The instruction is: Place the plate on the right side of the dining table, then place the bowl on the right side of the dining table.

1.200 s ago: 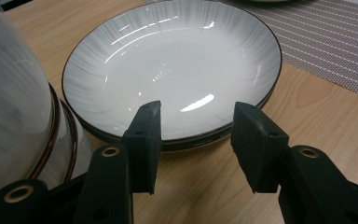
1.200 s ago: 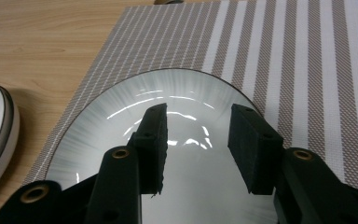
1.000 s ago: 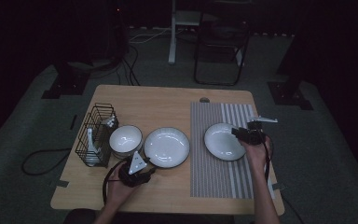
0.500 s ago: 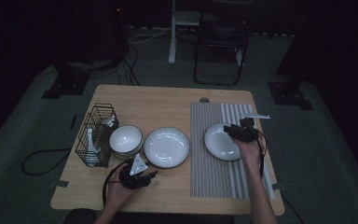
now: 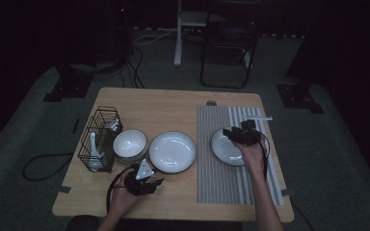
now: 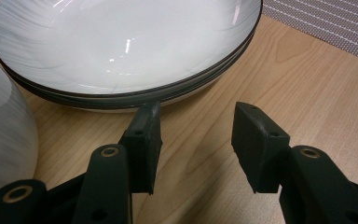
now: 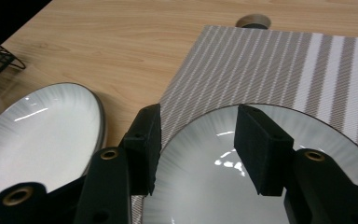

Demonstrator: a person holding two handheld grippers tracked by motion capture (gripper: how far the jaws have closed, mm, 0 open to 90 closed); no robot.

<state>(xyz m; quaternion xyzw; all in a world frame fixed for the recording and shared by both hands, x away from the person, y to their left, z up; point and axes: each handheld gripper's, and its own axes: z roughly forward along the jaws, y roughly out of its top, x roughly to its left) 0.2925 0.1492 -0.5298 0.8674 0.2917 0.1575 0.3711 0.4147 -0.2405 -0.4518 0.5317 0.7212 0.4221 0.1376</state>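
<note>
Three white dishes lie on the wooden table [image 5: 173,103]: one plate [image 5: 226,147] on the striped placemat [image 5: 221,183], one wider stack of plates [image 5: 172,151] in the middle of the bare wood, and one stack of bowls [image 5: 130,144] left of it. One black wire basket [image 5: 99,139] stands at the table's left edge, with pale utensils in it too dim to count.

Right gripper [image 7: 196,140] hangs over the near rim of the plate on the placemat; its jaws have just been opening and stand spread, one over the mat at the rim and one over the plate's inside, with nothing pinched between them. Left gripper [image 6: 193,140] rests low in front of the middle stack, jaws spread and empty, the left jaw's tip just beside the stack's rim; whether it touches is unclear.

How many plates the middle stack holds is hard to tell; two dark rims show. One small round fitting [image 7: 253,21] sits beyond the mat.
</note>
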